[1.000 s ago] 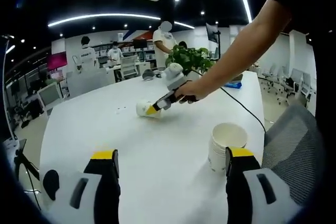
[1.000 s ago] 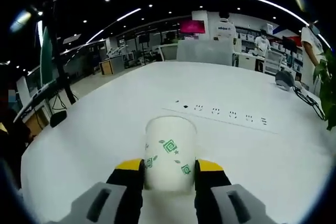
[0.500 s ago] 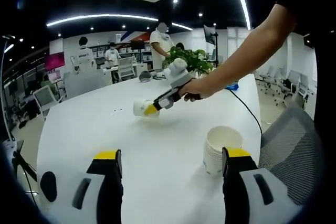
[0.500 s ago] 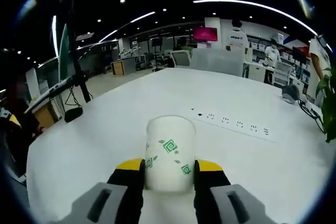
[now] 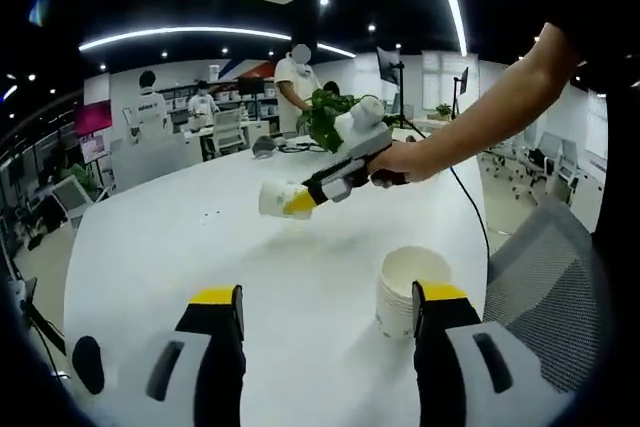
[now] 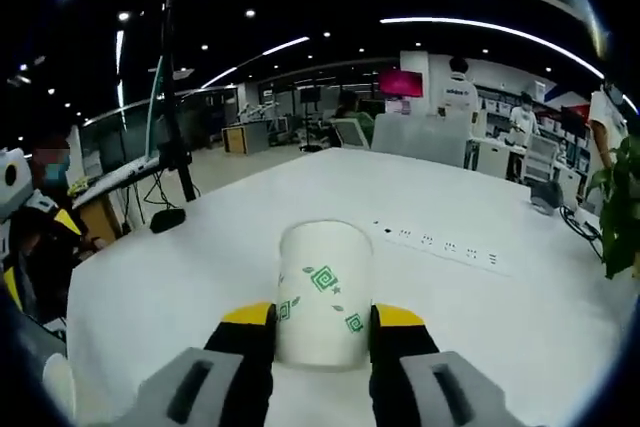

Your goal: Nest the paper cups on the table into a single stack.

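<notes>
A white paper cup with green marks is clamped between the yellow-tipped jaws of my right gripper, its bottom pointing away from the camera. In the left gripper view that cup hangs on its side above the white table, held by my right gripper in a person's hand. A stack of white cups stands upright on the table, just inside the right jaw of my left gripper. My left gripper is open, with nothing between its fingers.
A potted plant and a black cable lie beyond the held cup. A grey mesh chair stands at the table's right edge. A row of power sockets is set in the tabletop. People stand far behind.
My right gripper has lifted its cup clear of the table and carried it higher. The left gripper's camera has come a little closer to the cup stack.
</notes>
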### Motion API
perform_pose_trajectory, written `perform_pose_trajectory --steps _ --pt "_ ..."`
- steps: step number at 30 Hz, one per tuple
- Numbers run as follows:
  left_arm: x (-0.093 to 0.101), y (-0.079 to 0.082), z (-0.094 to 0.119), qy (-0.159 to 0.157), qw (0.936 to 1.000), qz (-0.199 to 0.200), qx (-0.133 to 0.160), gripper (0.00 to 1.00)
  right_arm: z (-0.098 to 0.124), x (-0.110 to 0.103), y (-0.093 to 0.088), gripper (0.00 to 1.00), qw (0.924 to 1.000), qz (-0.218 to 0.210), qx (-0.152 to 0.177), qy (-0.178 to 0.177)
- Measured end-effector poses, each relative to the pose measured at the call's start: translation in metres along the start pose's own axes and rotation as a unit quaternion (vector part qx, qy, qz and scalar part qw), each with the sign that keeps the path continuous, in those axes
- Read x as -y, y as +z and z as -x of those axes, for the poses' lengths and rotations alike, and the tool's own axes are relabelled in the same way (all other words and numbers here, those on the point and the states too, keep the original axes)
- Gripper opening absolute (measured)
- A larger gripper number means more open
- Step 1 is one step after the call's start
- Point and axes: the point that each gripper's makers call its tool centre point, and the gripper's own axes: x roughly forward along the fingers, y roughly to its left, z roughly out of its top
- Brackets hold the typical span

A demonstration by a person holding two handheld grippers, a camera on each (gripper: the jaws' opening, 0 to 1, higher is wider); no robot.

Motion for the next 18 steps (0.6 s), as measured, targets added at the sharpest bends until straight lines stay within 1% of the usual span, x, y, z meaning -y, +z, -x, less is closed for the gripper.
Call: perform_pose_trajectory --steps 3,7,8,11,15,18 --pt "0.002 0.004 -0.001 -0.008 1.0 -0.001 0.006 0.65 0.006 -0.006 -0.003 0.35 1.0 0.001 0.007 0.003" --pt "0.005 0.011 -0.003 -0.016 0.9998 0.0 0.011 0.62 0.023 -0.019 -0.003 0.36 0.9997 0.015 0.014 0.009" --pt "0.006 0.014 -0.004 -0.019 0.9997 0.002 0.012 0.61 0.03 -0.025 -0.003 0.36 0.9997 0.014 0.017 0.011" --pt "0.006 0.018 -0.006 -0.025 0.9996 0.007 0.014 0.57 0.041 -0.032 -0.003 0.36 0.9996 0.012 0.024 0.014" --pt "0.008 0.024 -0.009 -0.035 0.9993 0.002 0.015 0.52 0.055 -0.038 -0.005 0.36 0.9992 0.012 0.033 0.018" --pt "0.01 0.03 -0.011 -0.041 0.9989 -0.002 0.02 0.49 0.067 -0.046 -0.002 0.36 0.9987 0.008 0.043 0.024"
